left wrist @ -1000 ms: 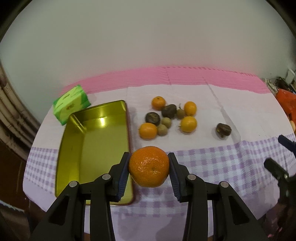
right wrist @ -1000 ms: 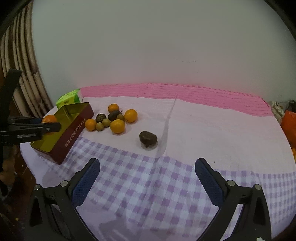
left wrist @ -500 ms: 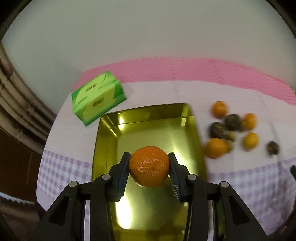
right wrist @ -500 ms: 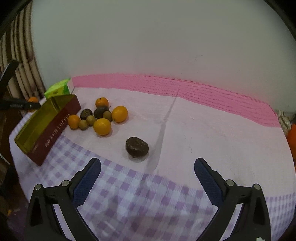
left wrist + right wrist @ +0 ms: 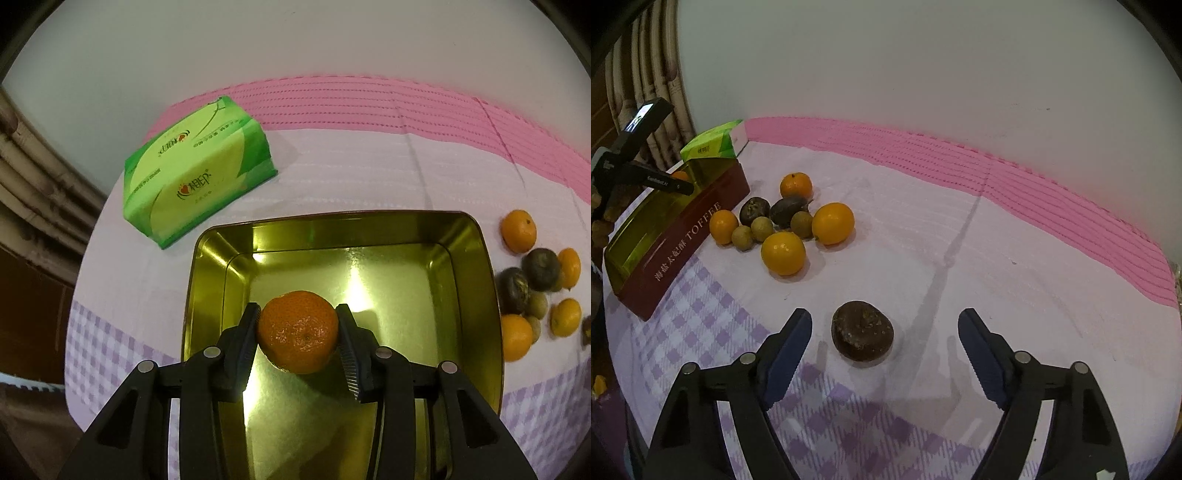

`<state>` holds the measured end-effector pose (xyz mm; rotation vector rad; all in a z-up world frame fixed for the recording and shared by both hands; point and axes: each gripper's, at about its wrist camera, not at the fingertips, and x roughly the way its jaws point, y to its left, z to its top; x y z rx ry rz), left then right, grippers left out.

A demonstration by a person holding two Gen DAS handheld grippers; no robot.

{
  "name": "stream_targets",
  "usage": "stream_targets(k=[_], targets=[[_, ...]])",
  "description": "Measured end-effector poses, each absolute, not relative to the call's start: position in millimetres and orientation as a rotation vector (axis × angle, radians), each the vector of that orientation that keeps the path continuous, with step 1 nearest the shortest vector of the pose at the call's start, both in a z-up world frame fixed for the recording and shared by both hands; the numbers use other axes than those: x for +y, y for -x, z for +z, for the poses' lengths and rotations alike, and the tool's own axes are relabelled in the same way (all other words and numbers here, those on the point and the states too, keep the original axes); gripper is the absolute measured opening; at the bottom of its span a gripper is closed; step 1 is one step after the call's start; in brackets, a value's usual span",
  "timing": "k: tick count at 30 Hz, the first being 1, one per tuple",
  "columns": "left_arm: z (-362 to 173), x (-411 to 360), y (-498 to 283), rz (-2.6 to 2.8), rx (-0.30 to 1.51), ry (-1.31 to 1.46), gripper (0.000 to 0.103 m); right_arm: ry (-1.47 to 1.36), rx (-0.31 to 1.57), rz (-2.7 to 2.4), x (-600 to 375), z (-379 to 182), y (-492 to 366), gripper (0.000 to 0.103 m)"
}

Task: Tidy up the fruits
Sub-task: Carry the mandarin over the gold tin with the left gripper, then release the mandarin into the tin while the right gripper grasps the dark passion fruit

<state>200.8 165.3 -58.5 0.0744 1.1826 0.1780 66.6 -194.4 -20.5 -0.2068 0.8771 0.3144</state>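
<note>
Through my left wrist camera, my left gripper (image 5: 298,330) is clamped on a mandarin (image 5: 297,331), one pad against each side, and I hold it over the near half of the gold tin (image 5: 476,236). The tin's floor lies straight below and ahead of my fingers, its long axis running away from me (whether the fruit touches the metal I cannot tell). A green tissue pack (image 5: 195,170) sits beyond the tin's far left corner.

Through my right wrist camera, my right gripper (image 5: 884,328) is spread wide and holds nothing. A dark brown fruit (image 5: 862,335) lies on the worktop (image 5: 1015,266) between my fingers, nearer the left one, touching neither. This hand is clearly the nearer one to it. The remaining fruit cluster (image 5: 783,221) sits farther ahead to the left, beside the tin's red wall (image 5: 683,240).
</note>
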Motion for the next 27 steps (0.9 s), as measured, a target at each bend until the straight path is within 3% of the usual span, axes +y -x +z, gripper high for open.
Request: stream_targets(k=[7,9,12,16,24,27], targets=[[-52,163,-203,0.185,1.148,-0.071,0.05,0.219,0.912,0.331,-188,-34,-74,0.073],[-44,165,-198,0.189,1.121,-0.044,0.051,0.214,0.928,0.342,-186,-38,-78,0.063],[-26,167,-181,0.176,1.076,0.03,0.054,0.209,0.952,0.345,-185,-44,-82,0.055],[2,168,-142,0.145,0.997,0.149,0.065,0.192,0.977,0.361,-185,-49,-84,0.037],[34,166,-39,0.169,0.877,0.291,0.074,0.157,0.934,0.385,-175,-23,-66,0.035],[34,161,-12,0.264,0.871,0.187,0.074,0.145,0.892,0.435,-158,0,-56,0.035]])
